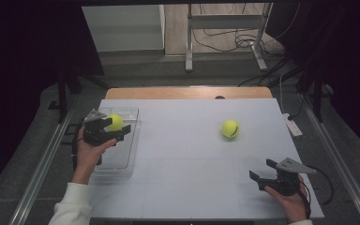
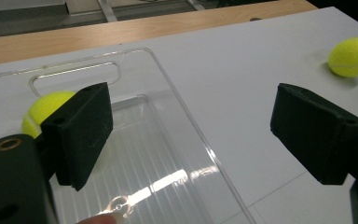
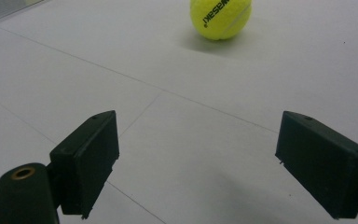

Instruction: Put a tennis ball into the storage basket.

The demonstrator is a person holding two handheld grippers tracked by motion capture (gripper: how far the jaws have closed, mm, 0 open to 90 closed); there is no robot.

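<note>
Now | left tongs (image 2: 191,126) open, empty | clear bin (image 2: 186,135) long axis runs away | right tongs (image 3: 196,163) open, empty

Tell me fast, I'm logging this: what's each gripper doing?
Left gripper: open, empty, above the clear bin.
Right gripper: open, empty, over the table.

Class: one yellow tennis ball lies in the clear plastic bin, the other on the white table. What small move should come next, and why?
Probably the right gripper should ease forward toward the yellow tennis ball on the white table. Its jaws stand open and empty, aimed at that ball, while the other yellow ball already lies in the clear plastic bin by the left gripper.
</note>
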